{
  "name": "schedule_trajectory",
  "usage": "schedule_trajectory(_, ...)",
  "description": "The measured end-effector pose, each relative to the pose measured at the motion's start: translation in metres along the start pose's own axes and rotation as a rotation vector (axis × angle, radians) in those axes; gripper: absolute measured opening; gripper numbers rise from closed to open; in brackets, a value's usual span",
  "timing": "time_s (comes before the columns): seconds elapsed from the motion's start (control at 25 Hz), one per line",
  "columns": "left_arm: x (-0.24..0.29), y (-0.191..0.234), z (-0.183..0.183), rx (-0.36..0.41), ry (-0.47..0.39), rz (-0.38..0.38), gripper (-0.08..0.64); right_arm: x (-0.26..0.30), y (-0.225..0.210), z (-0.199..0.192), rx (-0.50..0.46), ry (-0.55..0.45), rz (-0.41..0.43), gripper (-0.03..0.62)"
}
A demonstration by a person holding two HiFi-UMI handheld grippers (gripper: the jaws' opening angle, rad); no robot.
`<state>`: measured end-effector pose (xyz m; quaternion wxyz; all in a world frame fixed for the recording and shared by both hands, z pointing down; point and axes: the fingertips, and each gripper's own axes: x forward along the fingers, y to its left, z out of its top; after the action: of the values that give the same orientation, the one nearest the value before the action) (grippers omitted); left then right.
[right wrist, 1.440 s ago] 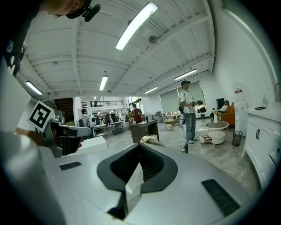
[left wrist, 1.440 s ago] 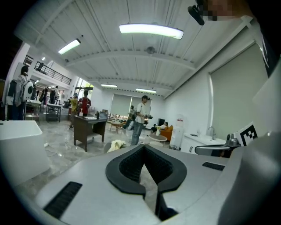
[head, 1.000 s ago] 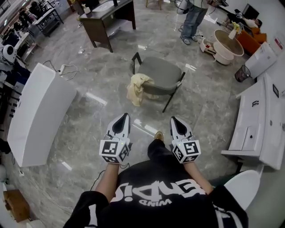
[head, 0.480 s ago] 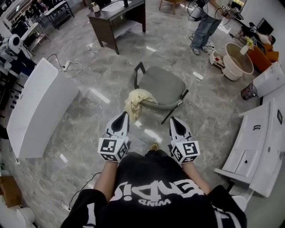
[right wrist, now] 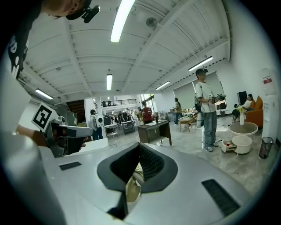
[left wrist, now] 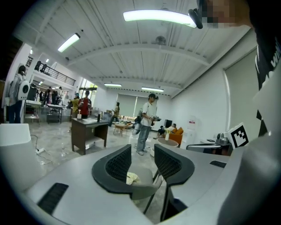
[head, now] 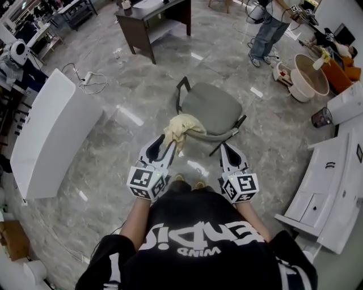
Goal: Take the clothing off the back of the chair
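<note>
A pale yellow cloth (head: pixel 180 128) hangs over the near left end of the grey chair's (head: pixel 211 106) backrest. My left gripper (head: pixel 162 145) is just short of the cloth. Its jaws are opening and nothing is between them. In the left gripper view the cloth (left wrist: pixel 132 178) and the chair (left wrist: pixel 147 191) show through the gap of the left gripper (left wrist: pixel 142 149). My right gripper (head: pixel 226 148) is shut and empty, near the backrest's right part. In the right gripper view the cloth (right wrist: pixel 134 186) shows below the closed tips of the right gripper (right wrist: pixel 139 145).
A long white cabinet (head: pixel 54 136) stands at the left and white drawer units (head: pixel 334 187) at the right. Beyond the chair are a dark desk (head: pixel 153 17), a standing person (head: pixel 271 28) and a round beige tub (head: pixel 309 76). A cable (head: pixel 88 84) lies on the floor.
Both grippers have moved forward to the chair, which now looks nearer. The left jaws, shut before, now stand apart. The right jaws stay shut.
</note>
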<state>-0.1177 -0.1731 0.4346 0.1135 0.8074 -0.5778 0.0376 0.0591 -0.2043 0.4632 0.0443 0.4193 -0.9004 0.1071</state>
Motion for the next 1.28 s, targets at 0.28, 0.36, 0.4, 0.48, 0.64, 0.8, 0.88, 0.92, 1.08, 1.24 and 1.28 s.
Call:
schedule_trajectory(0.28, 0.022, 0.001, -0.013, 0.035, 0.055, -0.133, 0.452, 0.026, 0.009, 0.003, 0.018, 0.010, 0.019, 0.014)
schedule_trajectory(0.36, 0.028, 0.007, -0.023, 0.043, 0.097, -0.143, 0.462, 0.032, 0.011, 0.003, 0.018, 0.010, 0.018, 0.014)
schedule_trajectory(0.4, 0.032, 0.011, -0.030, 0.056, 0.125, -0.149, 0.462, 0.034, 0.011, 0.002, 0.018, 0.013, 0.015, 0.014)
schedule_trajectory(0.48, 0.042, 0.019, -0.046, 0.087, 0.183, -0.168, 0.462, 0.037, 0.010, 0.001, 0.018, 0.020, 0.007, 0.014)
schedule_trajectory(0.64, 0.065, 0.043, -0.077, 0.097, 0.275, -0.188, 0.460, 0.041, 0.005, 0.000, 0.023, 0.030, -0.027, 0.014)
schedule_trajectory(0.8, 0.091, 0.056, -0.115, 0.109, 0.363, -0.210, 0.460, 0.034, -0.008, -0.005, 0.029, 0.044, -0.078, 0.014)
schedule_trajectory(0.88, 0.103, 0.063, -0.131, 0.107, 0.397, -0.220, 0.460, 0.032, -0.013, -0.008, 0.033, 0.050, -0.101, 0.014)
schedule_trajectory(0.92, 0.109, 0.067, -0.139, 0.105, 0.412, -0.221, 0.460, 0.031, -0.014, -0.009, 0.036, 0.052, -0.111, 0.014)
schedule_trajectory(1.08, 0.134, 0.079, -0.173, 0.096, 0.473, -0.213, 0.460, 0.023, -0.022, -0.013, 0.040, 0.062, -0.150, 0.014)
schedule_trajectory(1.24, 0.151, 0.085, -0.197, 0.064, 0.519, -0.200, 0.460, 0.018, -0.030, -0.015, 0.044, 0.069, -0.182, 0.014)
schedule_trajectory(1.28, 0.153, 0.085, -0.201, 0.061, 0.526, -0.202, 0.460, 0.017, -0.032, -0.016, 0.045, 0.069, -0.191, 0.014)
